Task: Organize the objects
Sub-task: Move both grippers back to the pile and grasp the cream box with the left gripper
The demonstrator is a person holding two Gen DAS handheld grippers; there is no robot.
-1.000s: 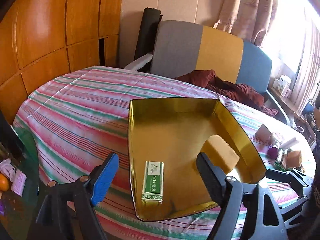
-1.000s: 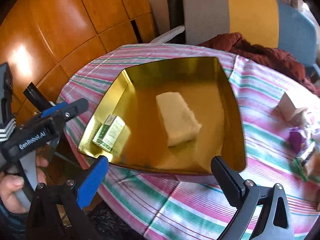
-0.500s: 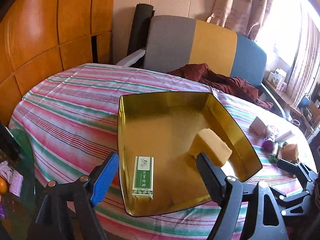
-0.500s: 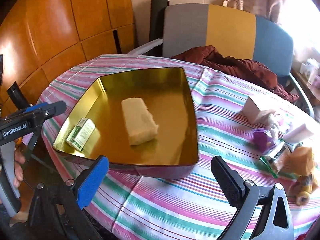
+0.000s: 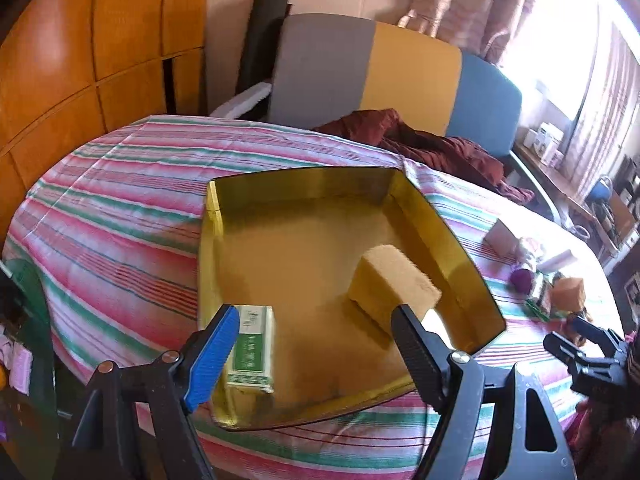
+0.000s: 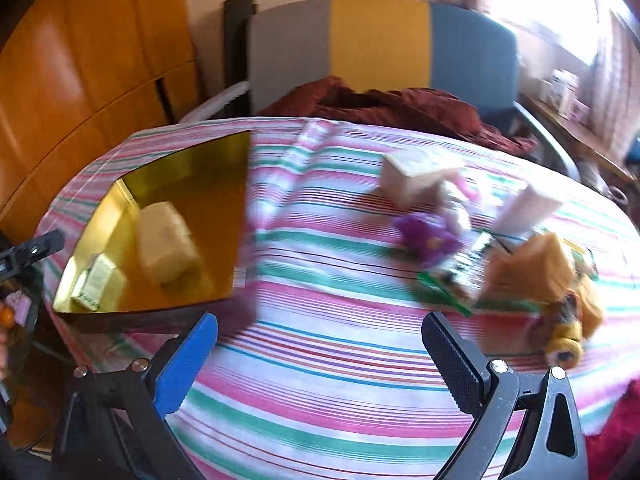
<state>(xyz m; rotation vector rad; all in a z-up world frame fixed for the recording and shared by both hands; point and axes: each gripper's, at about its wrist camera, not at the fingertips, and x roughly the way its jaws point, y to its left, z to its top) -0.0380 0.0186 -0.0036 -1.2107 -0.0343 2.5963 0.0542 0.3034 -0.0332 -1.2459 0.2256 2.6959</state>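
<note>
Partly done. Green box [image 5: 252,350] and sponge [image 5: 394,290] already in gold tin [image 5: 452,240], left. White box [image 6: 416,174], purple toy [image 6: 426,236], tan block [image 6: 532,270] loose on striped cloth [image 6: 328,364], right. Left gripper [image 5: 314,354] and right gripper [image 6: 320,360]: both apart, empty.

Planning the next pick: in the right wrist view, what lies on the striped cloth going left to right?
Gold tray holding the green-and-white box and then the sponge block → cream box → purple object → white box → orange plush toy.
</note>
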